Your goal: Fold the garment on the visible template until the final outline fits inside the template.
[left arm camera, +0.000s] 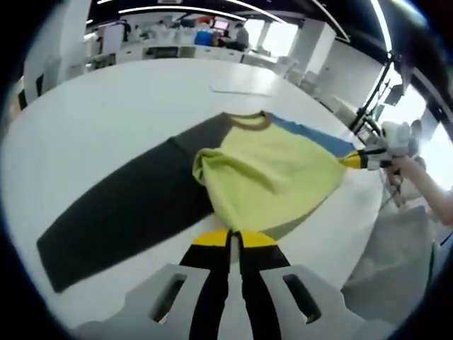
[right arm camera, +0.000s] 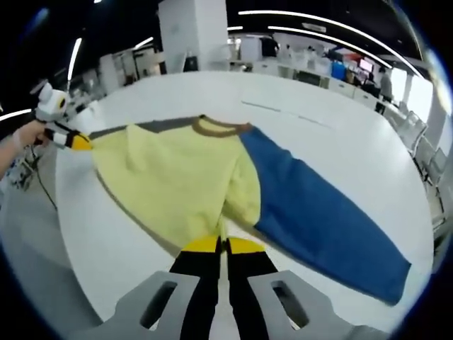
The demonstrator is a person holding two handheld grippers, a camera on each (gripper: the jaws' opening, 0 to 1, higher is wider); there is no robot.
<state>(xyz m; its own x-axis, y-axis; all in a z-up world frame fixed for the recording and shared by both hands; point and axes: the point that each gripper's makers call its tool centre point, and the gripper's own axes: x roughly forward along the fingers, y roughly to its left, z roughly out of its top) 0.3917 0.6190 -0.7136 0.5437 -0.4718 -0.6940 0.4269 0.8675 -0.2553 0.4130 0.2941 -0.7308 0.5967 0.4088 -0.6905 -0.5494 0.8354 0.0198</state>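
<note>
I have the white bench (left arm camera: pixel 106 127) under both views, and the garment (left arm camera: pixel 269 177) lies spread across it: a yellow body with a brown collar (left arm camera: pixel 249 122), a long dark grey sleeve (left arm camera: pixel 120 219) running off to one side and a blue sleeve (right arm camera: pixel 325 212) running off to the other. Its long axis runs sleeve tip to sleeve tip, across the line between my two hands. I cannot make out a template outline on the bench.

My left gripper (left arm camera: pixel 233 237) has its fingers clenched on one edge of the yellow body, which is bunched just ahead of them. My right gripper (right arm camera: pixel 223 244) is clenched the same way on the opposite edge. Each sits at the far side of the other's view.

Judging by this, the grey sleeve is nearer my left hand and the blue nearer my right.
</note>
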